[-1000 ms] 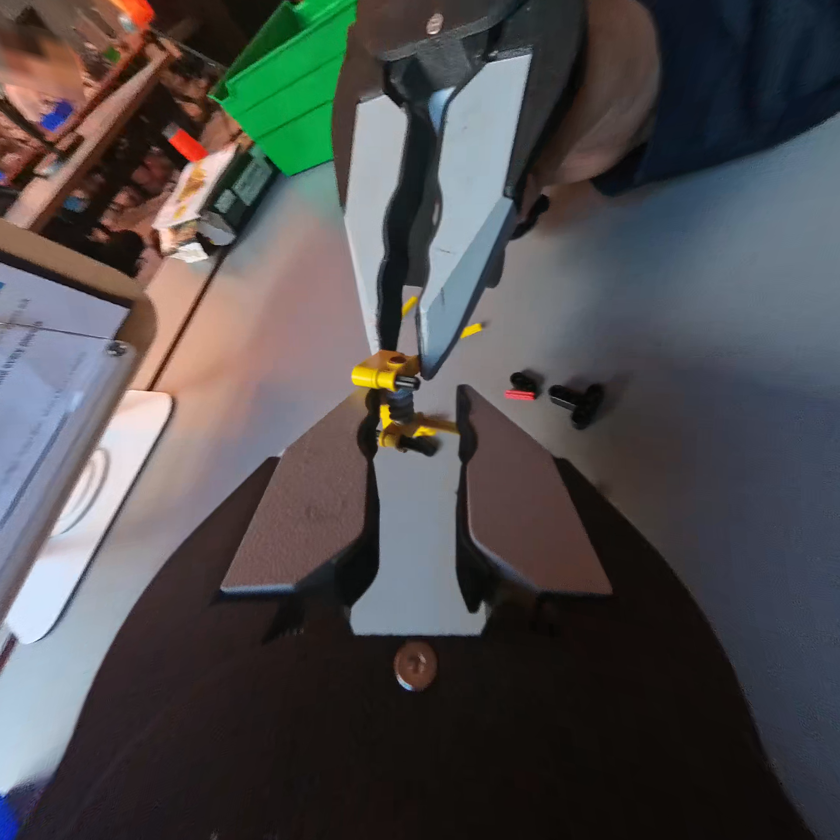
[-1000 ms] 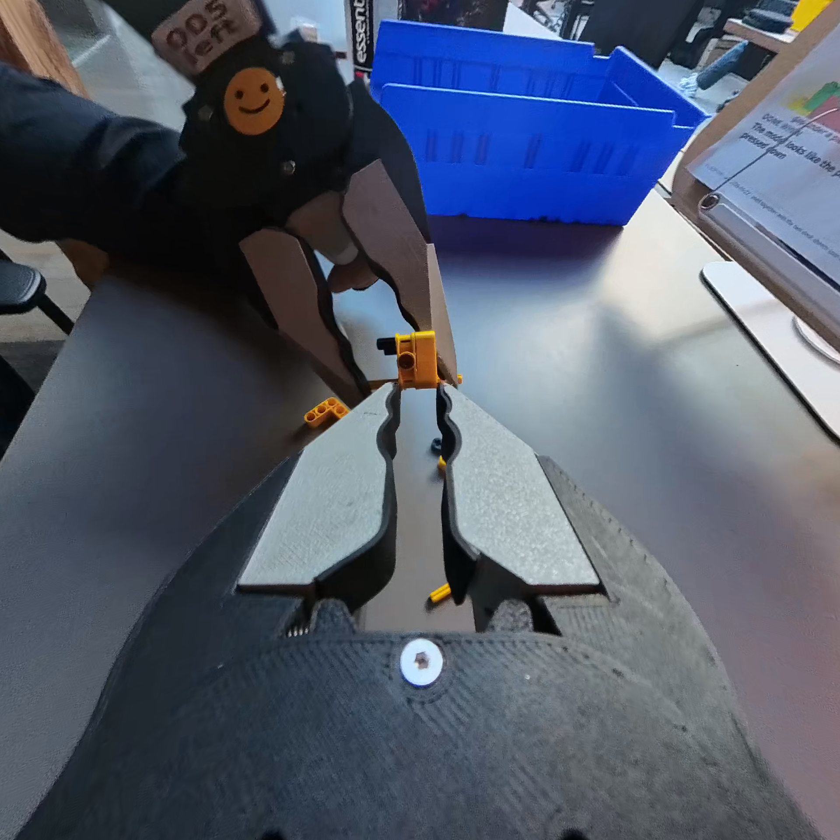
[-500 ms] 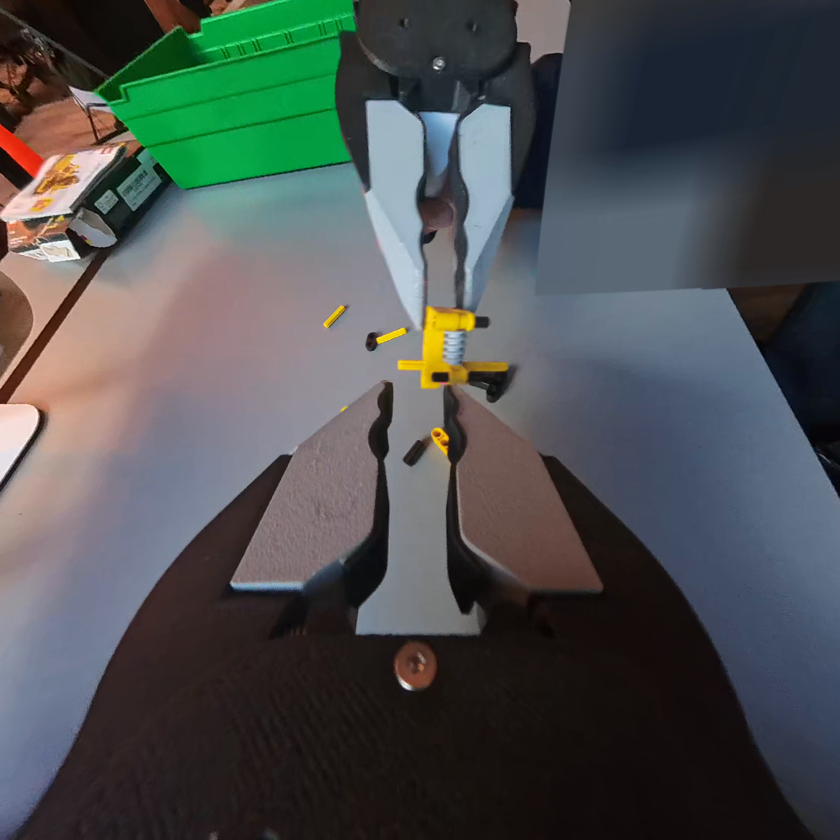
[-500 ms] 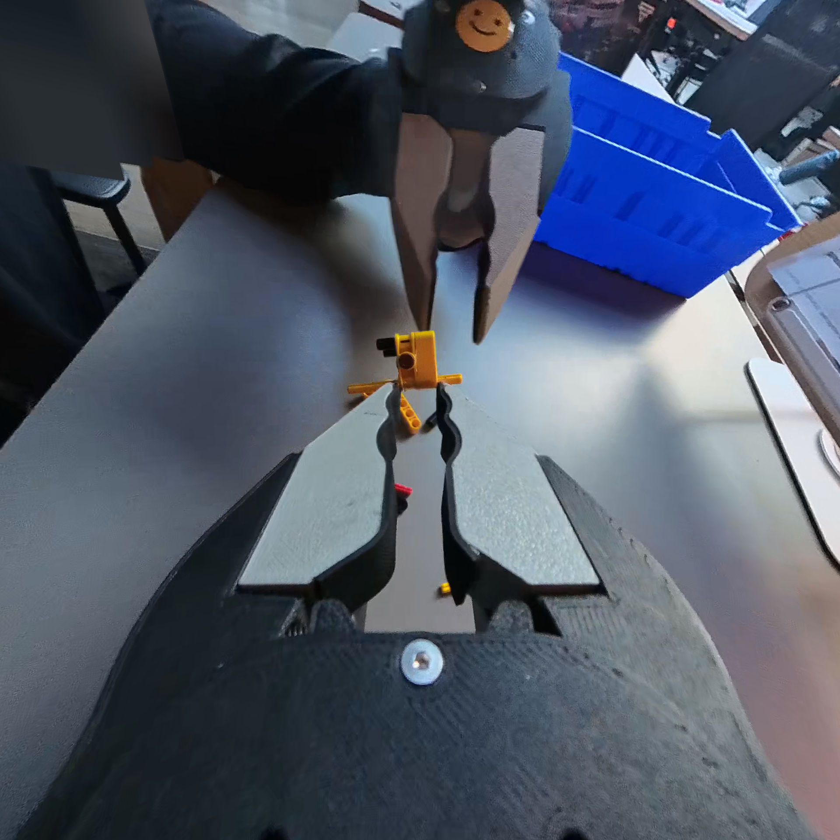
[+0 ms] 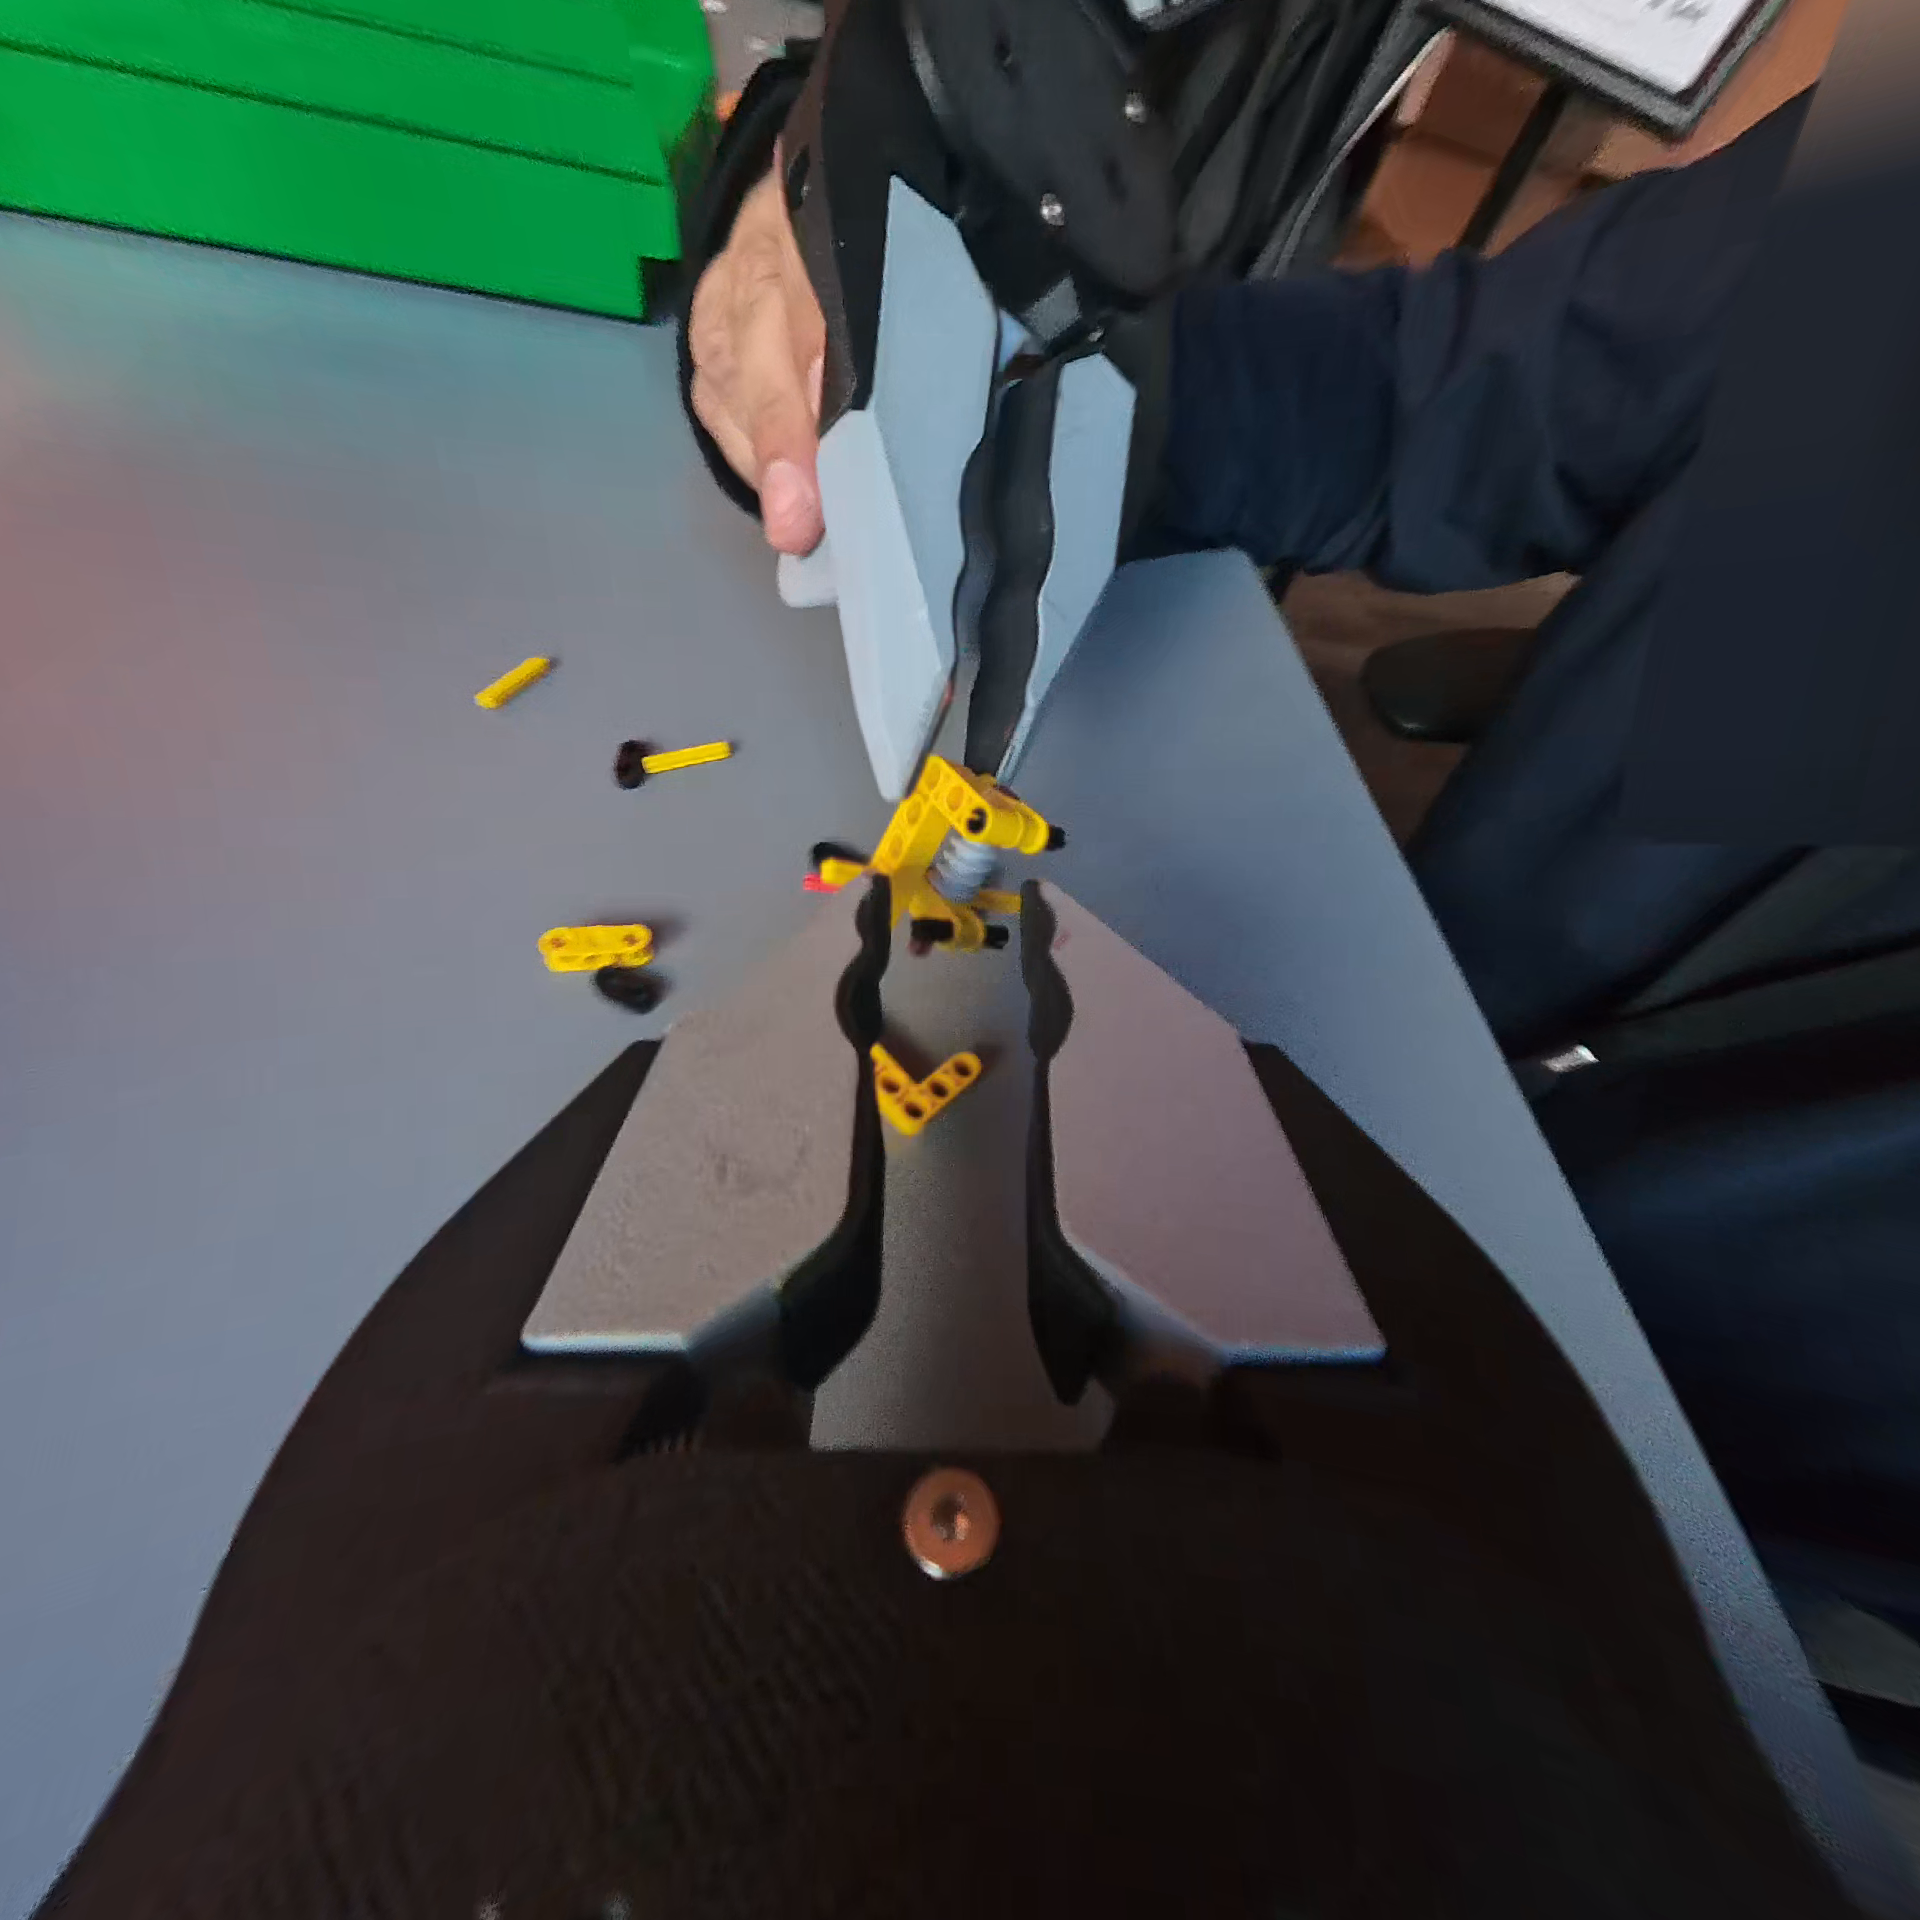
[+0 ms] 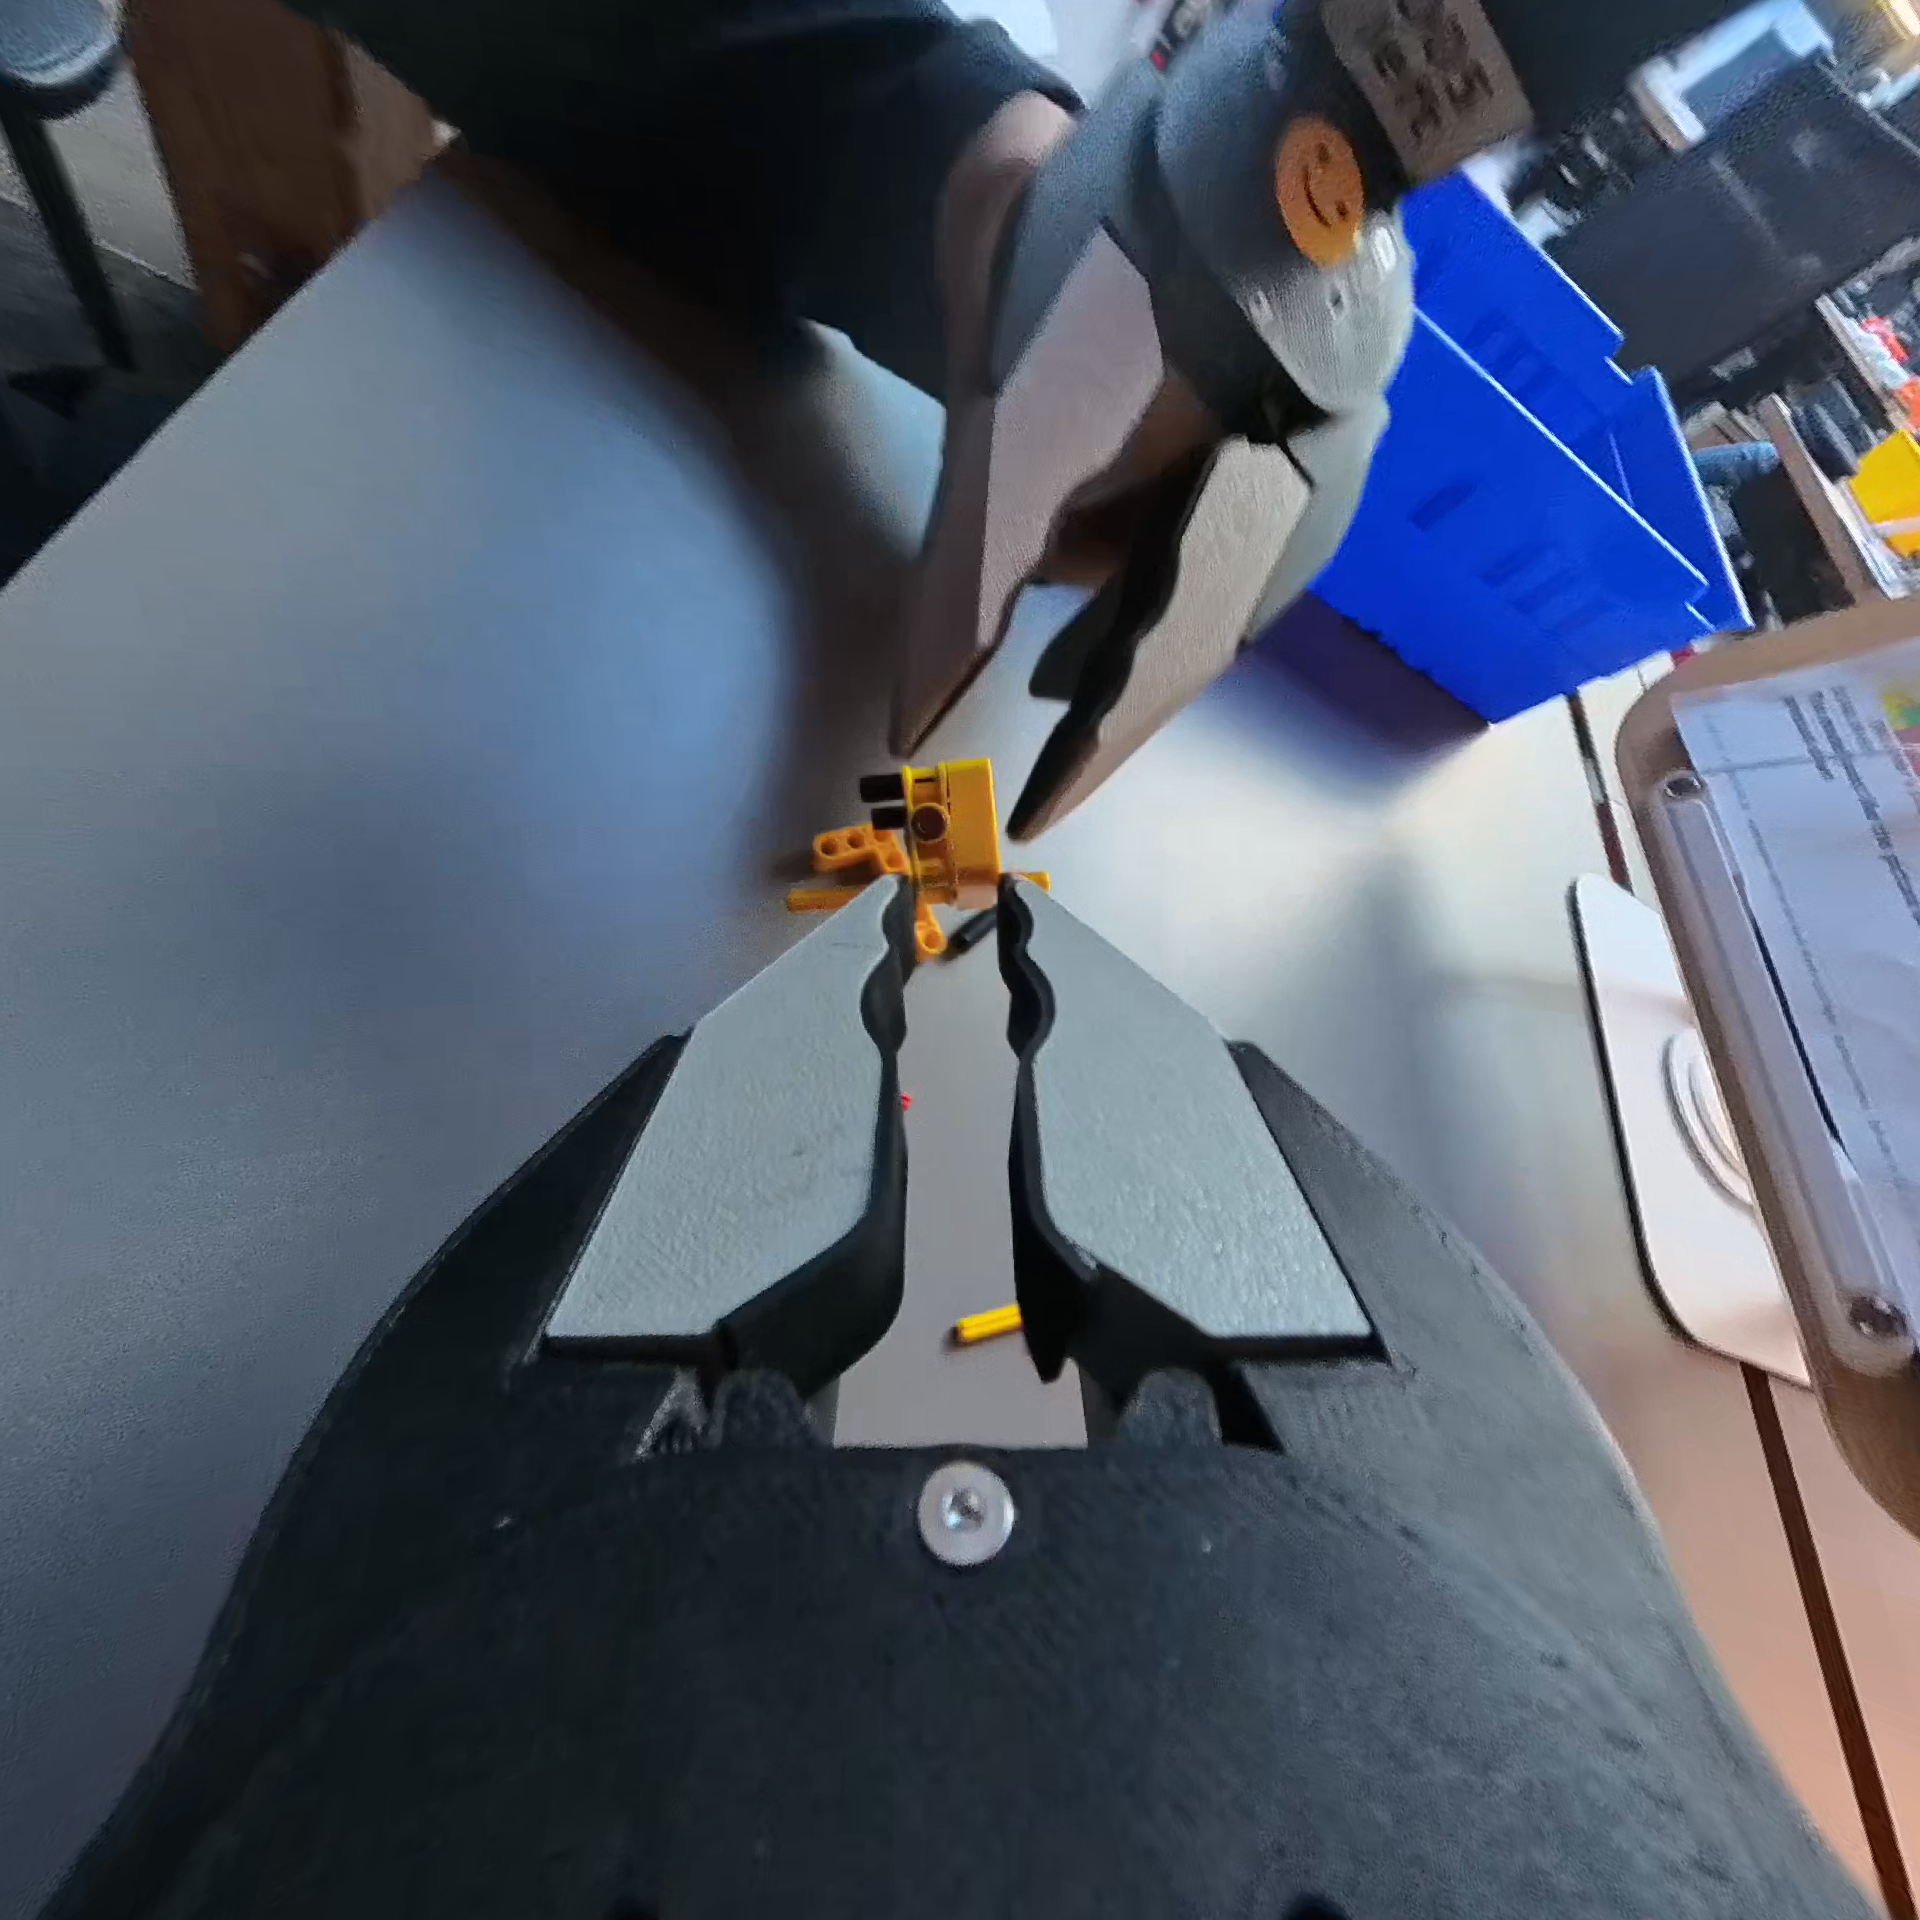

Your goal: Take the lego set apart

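The small yellow lego assembly point(image 5: 951, 868) with a grey spring part in its middle is held above the grey table point(image 5: 312, 582), close to the table's near edge. The right gripper point(image 5: 961, 769) comes down on it from above, and its jaws pinch the top yellow beam of the assembly. In the right wrist view the same assembly point(image 6: 940, 842) sits just at the tips of the right gripper point(image 6: 951, 894), with the gap between the fingers narrow.

The left gripper point(image 5: 951, 904) is near the lower part of the assembly, with its jaws spread and not touching the piece as far as I can see. In the right wrist view this left gripper point(image 6: 961, 795) is also seen with its fingers apart.

Loose parts lie on the table: a yellow L-shaped beam point(image 5: 923, 1086) between the left fingers, a short yellow beam point(image 5: 595, 945) beside a black pin point(image 5: 627, 987), and two yellow axles point(image 5: 686, 756) point(image 5: 511, 683). A green bin point(image 5: 343, 156) stands at the far side, and a blue bin point(image 6: 1507, 520) shows in the right wrist view.
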A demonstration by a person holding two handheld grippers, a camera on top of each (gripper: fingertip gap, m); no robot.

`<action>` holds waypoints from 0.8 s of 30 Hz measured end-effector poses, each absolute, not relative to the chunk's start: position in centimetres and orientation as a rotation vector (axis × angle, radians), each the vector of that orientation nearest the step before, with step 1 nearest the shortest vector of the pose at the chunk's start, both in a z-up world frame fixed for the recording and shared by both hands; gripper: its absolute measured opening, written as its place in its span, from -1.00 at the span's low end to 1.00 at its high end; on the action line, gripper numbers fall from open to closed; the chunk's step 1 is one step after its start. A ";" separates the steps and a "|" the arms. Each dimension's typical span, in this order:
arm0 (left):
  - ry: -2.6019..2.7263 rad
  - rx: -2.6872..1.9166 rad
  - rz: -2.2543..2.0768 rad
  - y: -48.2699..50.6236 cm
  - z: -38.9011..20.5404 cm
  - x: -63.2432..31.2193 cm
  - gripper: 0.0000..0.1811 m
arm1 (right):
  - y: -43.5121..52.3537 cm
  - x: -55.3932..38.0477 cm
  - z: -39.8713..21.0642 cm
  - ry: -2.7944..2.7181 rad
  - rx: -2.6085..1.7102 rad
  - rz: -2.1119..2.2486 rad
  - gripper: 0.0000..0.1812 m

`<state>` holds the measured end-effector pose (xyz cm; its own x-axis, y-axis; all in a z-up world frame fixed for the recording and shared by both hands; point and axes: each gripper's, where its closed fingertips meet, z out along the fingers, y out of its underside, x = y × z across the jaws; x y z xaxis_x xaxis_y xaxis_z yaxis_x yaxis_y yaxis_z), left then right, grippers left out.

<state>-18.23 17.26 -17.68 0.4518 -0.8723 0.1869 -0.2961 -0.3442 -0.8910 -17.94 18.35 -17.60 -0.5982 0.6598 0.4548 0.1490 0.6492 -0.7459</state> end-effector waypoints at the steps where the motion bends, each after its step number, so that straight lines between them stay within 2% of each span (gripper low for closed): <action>1: 0.973 -1.868 -0.828 17.5 -17.4 -18.7 -0.73 | 19.1 -18.2 -17.5 -2.094 -0.668 0.858 -0.86; 8: 0.946 -1.839 -0.507 19.6 -16.9 -20.0 -0.62 | 20.6 -18.3 -16.2 -2.004 -0.746 0.923 -0.86; 12: 0.988 -1.823 -0.477 19.3 -17.0 -19.5 -0.64 | 20.7 -18.3 -16.0 -1.990 -0.758 0.918 -0.86; 16: 1.282 -1.901 -0.417 17.0 -21.1 -18.2 -0.68 | 21.2 -18.4 -15.5 -1.956 -0.779 0.930 -0.86; 20: 1.138 -1.917 -0.376 18.8 -20.1 -18.9 -0.71 | 20.7 -18.2 -15.8 -1.989 -0.761 0.943 -0.86; 24: 1.042 -1.838 -0.358 19.7 -18.0 -19.3 -0.55 | 20.5 -18.3 -16.6 -2.018 -0.772 0.915 -0.86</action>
